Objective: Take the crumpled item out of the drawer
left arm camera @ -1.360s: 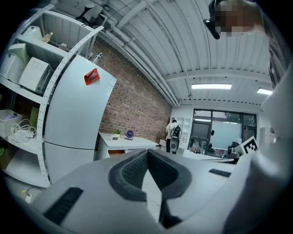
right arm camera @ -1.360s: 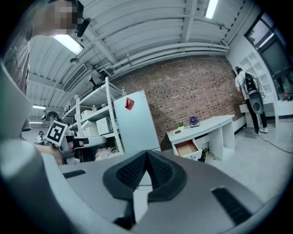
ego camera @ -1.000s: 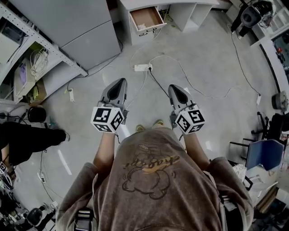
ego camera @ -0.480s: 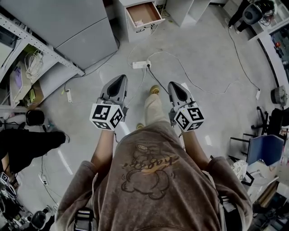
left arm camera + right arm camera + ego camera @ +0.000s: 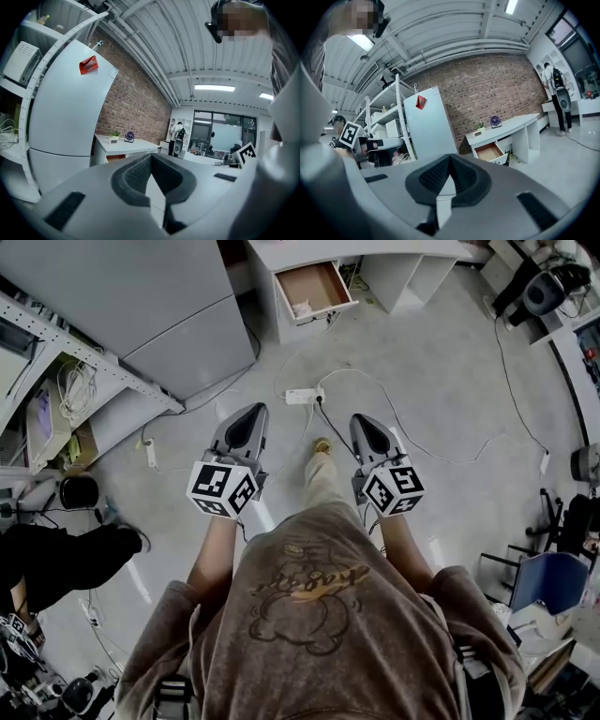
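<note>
1. Claws first: the left gripper [image 5: 247, 413] is riding clenched, its two pads pressed together with nothing between them in its own view. The right gripper [image 5: 367, 423] is sitting the same way, empty.
2. The step in hand looks like the approach. The person is holding both grippers out in front over the floor [image 5: 441, 381], one foot [image 5: 322, 444] forward. The drawer [image 5: 314, 287] is standing pulled open in the white desk [image 5: 264, 287], well apart from both grippers.
3. The crumpled item [image 5: 302, 307] is showing as a pale lump at the near left corner of that drawer. It is too small to say what it is made of.
4. As a judgement, the next move is calling for closing the gap to the desk and spreading the jaws of one gripper before reaching in. That gripper would then be coming down from above onto the lump, clear of the drawer's walls. A soft crumpled thing is likely to give under the pads, so a full pinch seems wise.
5. Writing is proving scarce.
   - The marker cubes [image 5: 223, 488] are carrying black-and-white square patterns, no words.
   - The sweatshirt [image 5: 309, 587] is bearing a cartoon bear and a line of script too distorted to read.
   - A red tag [image 5: 420, 101] is hanging on the fridge [image 5: 429, 126], showing no legible lettering.
   - The power strip [image 5: 302, 396] is showing no brand.
</note>
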A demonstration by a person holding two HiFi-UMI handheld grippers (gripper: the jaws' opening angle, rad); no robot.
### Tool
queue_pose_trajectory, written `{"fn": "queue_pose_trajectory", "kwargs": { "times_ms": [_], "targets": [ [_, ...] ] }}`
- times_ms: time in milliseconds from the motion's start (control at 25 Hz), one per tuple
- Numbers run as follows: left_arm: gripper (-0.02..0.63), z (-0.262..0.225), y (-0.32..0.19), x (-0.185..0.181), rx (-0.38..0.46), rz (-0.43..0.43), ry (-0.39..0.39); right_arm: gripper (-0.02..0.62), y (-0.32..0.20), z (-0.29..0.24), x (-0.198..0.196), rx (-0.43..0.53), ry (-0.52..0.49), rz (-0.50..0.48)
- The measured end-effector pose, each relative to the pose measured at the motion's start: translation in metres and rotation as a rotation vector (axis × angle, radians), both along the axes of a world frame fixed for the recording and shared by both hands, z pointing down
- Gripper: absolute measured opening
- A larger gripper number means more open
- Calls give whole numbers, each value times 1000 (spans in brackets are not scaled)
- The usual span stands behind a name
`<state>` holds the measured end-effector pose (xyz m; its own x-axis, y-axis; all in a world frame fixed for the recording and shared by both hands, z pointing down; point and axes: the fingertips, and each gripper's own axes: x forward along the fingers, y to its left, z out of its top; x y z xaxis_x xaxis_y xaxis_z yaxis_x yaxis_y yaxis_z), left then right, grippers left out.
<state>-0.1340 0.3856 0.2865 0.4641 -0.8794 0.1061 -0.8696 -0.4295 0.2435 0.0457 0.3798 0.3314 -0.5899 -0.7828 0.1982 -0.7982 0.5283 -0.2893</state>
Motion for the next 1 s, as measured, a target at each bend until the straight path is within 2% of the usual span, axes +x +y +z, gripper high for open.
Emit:
{"fn": "queue_pose_trajectory", "kwargs": {
  "times_ms": [680,1000],
  "targets": [
    [8,-19,-178,24,-20,-12,27,-2,-183,-11,15,-20,-17,-62],
    [8,-22,-233,39,-16,-20,15,-2,-244,-11,24,-11,-42,-97]
  ]
}}
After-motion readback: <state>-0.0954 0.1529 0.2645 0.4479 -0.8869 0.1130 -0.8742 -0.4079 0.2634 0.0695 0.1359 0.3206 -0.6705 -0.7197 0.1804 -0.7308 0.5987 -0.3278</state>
